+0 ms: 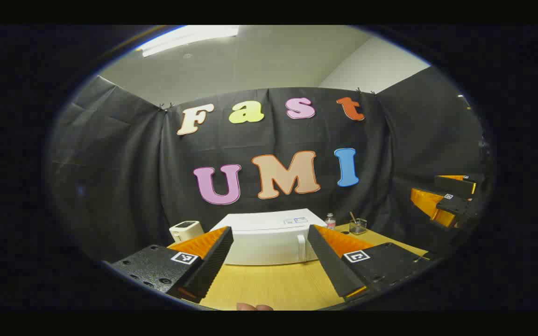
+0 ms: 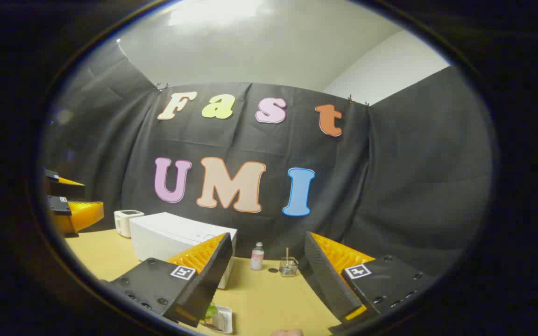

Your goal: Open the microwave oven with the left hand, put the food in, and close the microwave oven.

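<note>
You are holding the left gripper (image 1: pixel 269 261) wide open with nothing between its fingers, facing the white microwave (image 1: pixel 269 238), which is sitting shut on the table (image 1: pixel 273 287). You are keeping the right gripper (image 2: pixel 266 275) spread wide and empty too, above a white tray of food (image 2: pixel 220 319) just in front of the microwave. A small bottle (image 2: pixel 257 256) and a glass jar (image 2: pixel 289 267) are standing beside the microwave.
</note>
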